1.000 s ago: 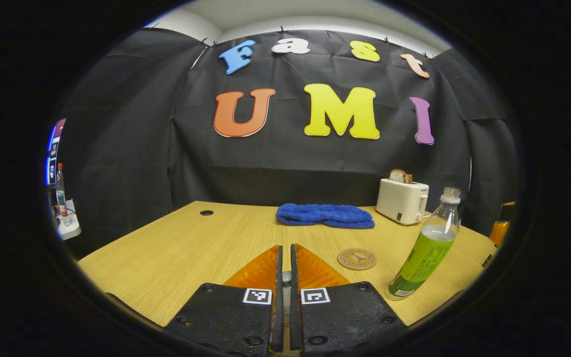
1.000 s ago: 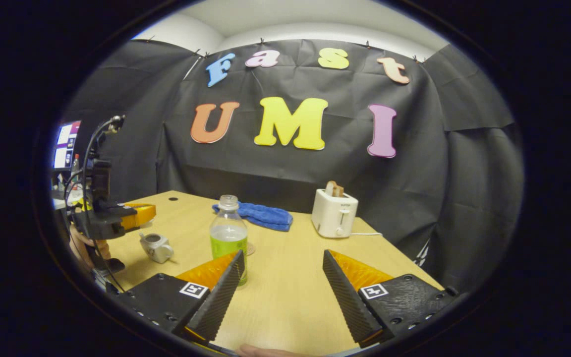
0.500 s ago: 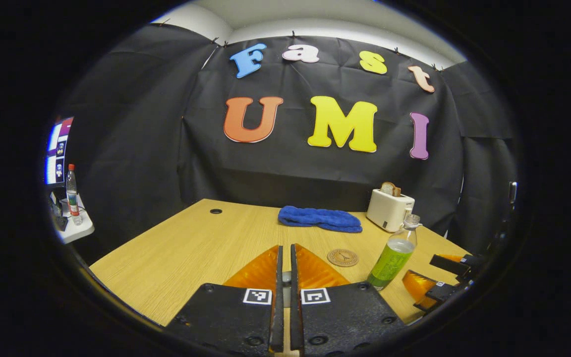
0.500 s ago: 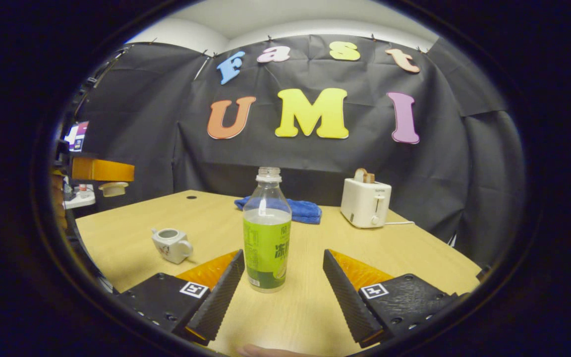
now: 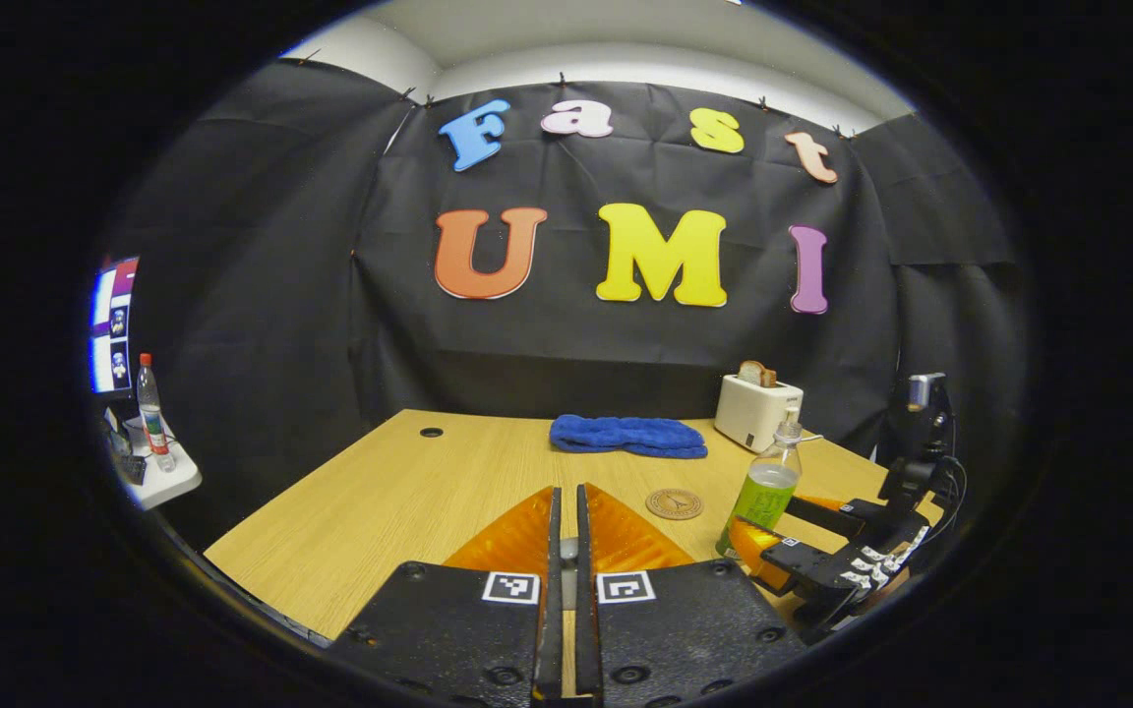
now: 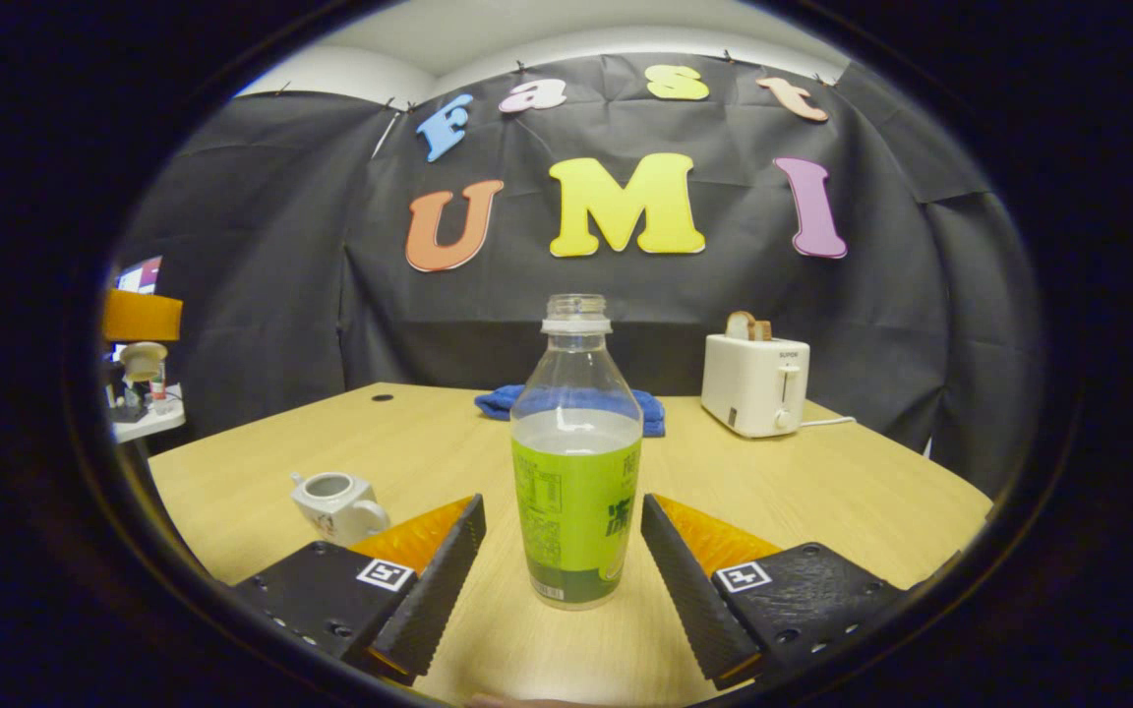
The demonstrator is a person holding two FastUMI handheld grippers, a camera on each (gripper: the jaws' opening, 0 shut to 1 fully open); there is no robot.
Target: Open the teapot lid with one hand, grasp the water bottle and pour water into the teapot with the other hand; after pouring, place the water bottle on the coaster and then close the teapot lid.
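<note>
ribbed pads (image 6: 429, 580) flanking smooth bottle (image 6: 576, 472)

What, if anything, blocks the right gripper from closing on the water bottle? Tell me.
Nothing visible does. In the right gripper view the water bottle stands upright on the table, between the open fingers of the right gripper, with bare gaps either side. The teapot sits off to the left, clear of it.
</note>
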